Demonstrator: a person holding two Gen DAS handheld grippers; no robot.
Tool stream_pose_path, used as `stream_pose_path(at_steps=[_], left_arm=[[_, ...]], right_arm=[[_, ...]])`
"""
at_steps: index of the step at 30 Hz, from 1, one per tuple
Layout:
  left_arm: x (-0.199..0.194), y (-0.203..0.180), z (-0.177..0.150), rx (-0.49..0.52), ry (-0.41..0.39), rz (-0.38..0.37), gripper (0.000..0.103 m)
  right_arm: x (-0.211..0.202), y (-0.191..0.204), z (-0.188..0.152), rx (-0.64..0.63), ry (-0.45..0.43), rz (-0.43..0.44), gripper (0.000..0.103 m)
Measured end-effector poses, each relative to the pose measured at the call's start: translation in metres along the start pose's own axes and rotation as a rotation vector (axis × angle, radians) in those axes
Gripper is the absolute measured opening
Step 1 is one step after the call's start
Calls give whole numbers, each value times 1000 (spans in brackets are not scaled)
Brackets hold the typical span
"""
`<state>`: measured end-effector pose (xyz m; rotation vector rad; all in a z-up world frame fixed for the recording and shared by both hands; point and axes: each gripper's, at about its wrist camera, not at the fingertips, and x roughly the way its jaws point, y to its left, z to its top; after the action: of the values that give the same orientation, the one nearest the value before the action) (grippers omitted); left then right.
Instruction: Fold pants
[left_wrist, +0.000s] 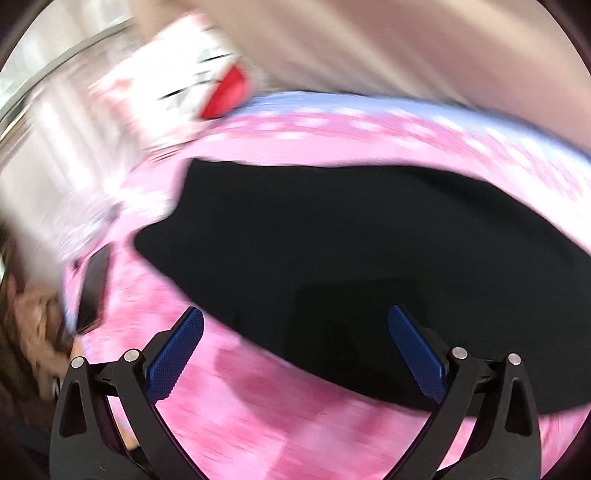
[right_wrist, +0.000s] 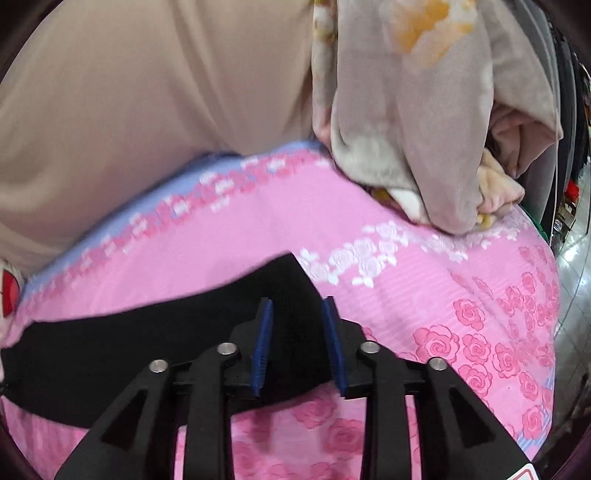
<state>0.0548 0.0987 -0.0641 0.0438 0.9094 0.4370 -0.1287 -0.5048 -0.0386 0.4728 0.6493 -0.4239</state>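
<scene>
Left hand-held gripper (left_wrist: 295, 354) gapes wide above black pants (left_wrist: 351, 251); right hand-held gripper (right_wrist: 297, 343) stands partly apart over them. Writing unreadable; grey blanket (right_wrist: 406, 129) upper right.

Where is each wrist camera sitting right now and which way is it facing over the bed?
Left wrist: sits behind the open left gripper, looking forward and down at the black pants on the pink rose-print bedsheet; heavily motion-blurred; only its own fingers show.
Right wrist: sits behind the right gripper, jaws narrowly parted over the pants' edge, facing a crumpled grey-beige plush blanket; only its own fingers show.
Shared: pants, bedsheet, the sheet's lavender border, and a beige fabric backdrop.
</scene>
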Motion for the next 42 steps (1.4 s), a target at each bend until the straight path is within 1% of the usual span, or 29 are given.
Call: stream_pose_path(at_steps=[2, 4, 5, 6, 8, 9, 10, 11, 12, 14, 15, 16, 17, 20, 21, 22, 23, 25, 26, 29, 31, 32, 33, 34, 35, 36, 37, 40, 42], left_arm=[[22, 40, 12, -83, 46, 66, 98], [39, 77, 19, -152, 67, 113, 98], [44, 89, 20, -171, 78, 133, 98], [50, 103, 23, -193, 81, 131, 98], [59, 115, 26, -184, 67, 98, 98], [71, 114, 28, -139, 68, 132, 98], [86, 111, 28, -96, 99, 191, 98], [99, 108, 25, -76, 140, 221, 98], [98, 111, 21, -90, 136, 203, 98], [83, 110, 20, -99, 86, 193, 98], [69, 105, 23, -80, 39, 200, 98], [58, 99, 24, -72, 4, 205, 98], [41, 91, 26, -61, -51, 186, 98], [17, 67, 31, -28, -99, 70, 98], [8, 48, 29, 13, -99, 7, 98], [3, 35, 26, 41, -97, -26, 98], [-1, 24, 23, 64, -98, -51, 98], [-10, -9, 12, 136, -100, -108, 98], [-11, -21, 9, 159, -96, -119, 98], [-22, -57, -9, 240, -75, -175, 98], [-25, -71, -17, 270, -62, -192, 98], [-26, -75, -22, 284, -55, -194, 98], [-26, -78, -25, 292, -50, -193, 98], [-26, -80, -28, 300, -44, -192, 98], [-25, -80, -29, 305, -37, -190, 98], [-23, -80, -31, 306, -29, -188, 98], [-22, -79, -32, 302, -20, -189, 98], [-18, -71, -30, 275, -4, -201, 98], [-17, -63, -27, 256, -7, -201, 98]], right_arm=[[-5, 16, 0, -11, 4, 38, 41], [-2, 33, -5, -40, 22, 55, 41], [2, 46, -10, -61, 42, 71, 41], [6, 58, -14, -74, 56, 86, 41], [15, 83, -24, -98, 88, 138, 41], [20, 91, -29, -106, 100, 148, 41], [26, 100, -33, -119, 116, 150, 41], [33, 108, -36, -133, 138, 136, 41], [34, 112, -38, -140, 147, 112, 41], [29, 109, -36, -124, 137, 73, 43], [25, 103, -34, -110, 128, 61, 56], [21, 95, -31, -93, 113, 35, 67], [14, 83, -28, -73, 87, -17, 80], [3, 43, -22, -15, 49, -116, 81], [4, 26, -20, 18, 48, -132, 85], [6, 11, -19, 52, 59, -136, 86], [12, -9, -19, 101, 87, -129, 86], [23, -31, -19, 157, 115, -108, 86], [30, -40, -20, 177, 136, -81, 86], [48, -46, -24, 182, 176, -34, 86], [60, -46, -28, 191, 187, 4, 87], [60, -43, -29, 176, 173, 5, 81], [63, -40, -28, 162, 181, 15, 62], [65, -36, -28, 150, 186, 24, 50], [71, -34, -27, 154, 201, 41, 35], [73, -32, -26, 155, 200, 47, 25], [77, -32, -25, 173, 215, 81, 18], [70, -25, -23, 258, 199, 157, 18], [56, -4, -17, 270, 162, 256, 18]])
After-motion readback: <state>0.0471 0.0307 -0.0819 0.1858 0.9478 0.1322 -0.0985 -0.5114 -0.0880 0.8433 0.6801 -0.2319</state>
